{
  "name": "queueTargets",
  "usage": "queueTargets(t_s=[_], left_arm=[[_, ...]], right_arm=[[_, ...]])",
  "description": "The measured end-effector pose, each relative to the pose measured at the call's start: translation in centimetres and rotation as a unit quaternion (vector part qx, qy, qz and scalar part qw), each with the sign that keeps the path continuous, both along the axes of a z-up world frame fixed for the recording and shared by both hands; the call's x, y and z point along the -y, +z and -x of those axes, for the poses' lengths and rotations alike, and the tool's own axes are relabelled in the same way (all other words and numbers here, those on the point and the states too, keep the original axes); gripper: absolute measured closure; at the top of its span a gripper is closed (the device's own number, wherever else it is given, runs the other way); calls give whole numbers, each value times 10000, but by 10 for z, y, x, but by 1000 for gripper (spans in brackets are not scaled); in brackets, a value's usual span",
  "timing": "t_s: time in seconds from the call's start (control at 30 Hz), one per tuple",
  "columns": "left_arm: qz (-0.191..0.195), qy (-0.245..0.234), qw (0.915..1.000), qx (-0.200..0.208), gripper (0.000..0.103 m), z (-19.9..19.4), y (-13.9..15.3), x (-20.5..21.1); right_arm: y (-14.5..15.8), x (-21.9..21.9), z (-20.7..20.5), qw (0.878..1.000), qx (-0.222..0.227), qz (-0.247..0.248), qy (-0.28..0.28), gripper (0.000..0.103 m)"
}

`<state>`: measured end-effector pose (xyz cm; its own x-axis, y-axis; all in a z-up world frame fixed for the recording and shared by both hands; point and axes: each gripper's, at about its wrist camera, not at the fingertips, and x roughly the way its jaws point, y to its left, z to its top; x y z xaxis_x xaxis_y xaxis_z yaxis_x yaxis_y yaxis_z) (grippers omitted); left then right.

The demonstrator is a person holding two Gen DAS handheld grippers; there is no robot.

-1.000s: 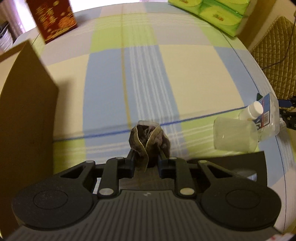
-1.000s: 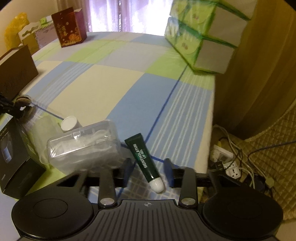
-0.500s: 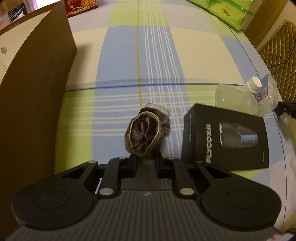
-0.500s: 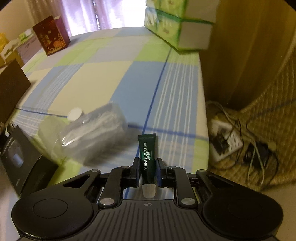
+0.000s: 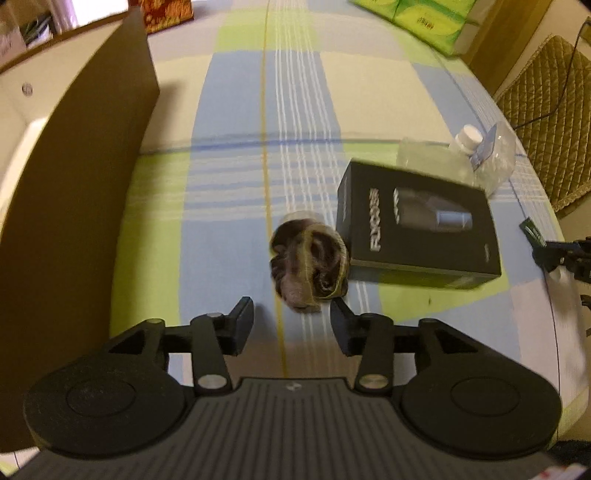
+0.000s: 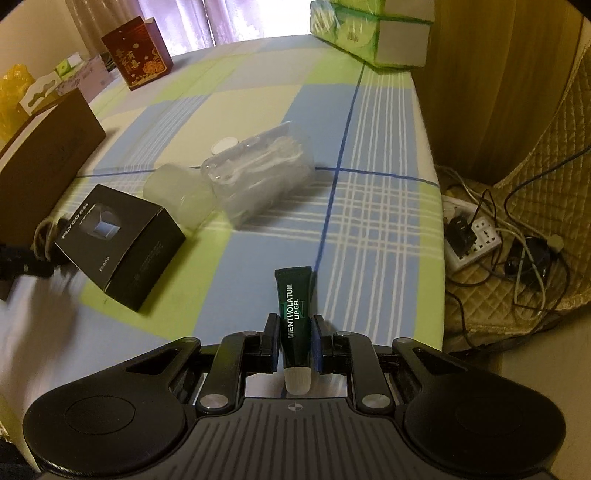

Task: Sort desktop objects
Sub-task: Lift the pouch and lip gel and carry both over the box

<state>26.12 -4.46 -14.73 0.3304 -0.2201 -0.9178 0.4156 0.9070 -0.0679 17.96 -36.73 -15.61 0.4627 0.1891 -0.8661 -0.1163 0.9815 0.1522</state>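
Note:
A dark brown hair scrunchie lies on the checked tablecloth, just ahead of my left gripper. That gripper is open and holds nothing. My right gripper is shut on a dark green lip gel tube, white cap toward the camera, held above the cloth near the table's right edge. In the left wrist view the tube shows at the far right. A black carton sits right of the scrunchie, and the right wrist view shows the black carton at the left.
A tall brown box stands open at the left. A clear plastic case and a frosted cup lie mid-table. A red box and green tissue packs stand at the back. A power strip with cables lies beyond the right edge.
My left gripper has opened and let go of the scrunchie, drawing back from it. My right gripper closed on the lip gel tube and has pulled back from the clear case.

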Motion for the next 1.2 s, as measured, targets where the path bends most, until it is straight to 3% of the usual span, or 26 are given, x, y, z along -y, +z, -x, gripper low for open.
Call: queueTargets(t_s=[0.07,0.2,0.3,0.37,0.47,0.83,1.03,1.2], left_arm=[[70,-118,9997,185,44,0,4,6],[20,-438,9981,434,42,2,5,19],[-76,-580,9971,495,50,-2,-5,27],[-215,-572,9969,496,73,-3,-12,28],[-93,-414,9981,456,81,-3,-14,19],[69,-162,9995,259,85,29,-7,-3],[325,-115,9993,123,86,51,1,-11],[592,-106,9980,198,86,65,20,-20]], right_arm=[[0,-2,0,10000,13,39,-4,89],[-1,-3,3,9999,95,110,53,89],[-2,-3,5,9998,148,106,65,89],[-2,-3,5,9998,156,92,42,89],[-2,-5,6,9996,201,177,87,89],[-3,-19,13,9987,186,448,181,89],[2,-25,20,9998,-102,162,51,89],[26,-39,33,9998,-39,-120,132,89]])
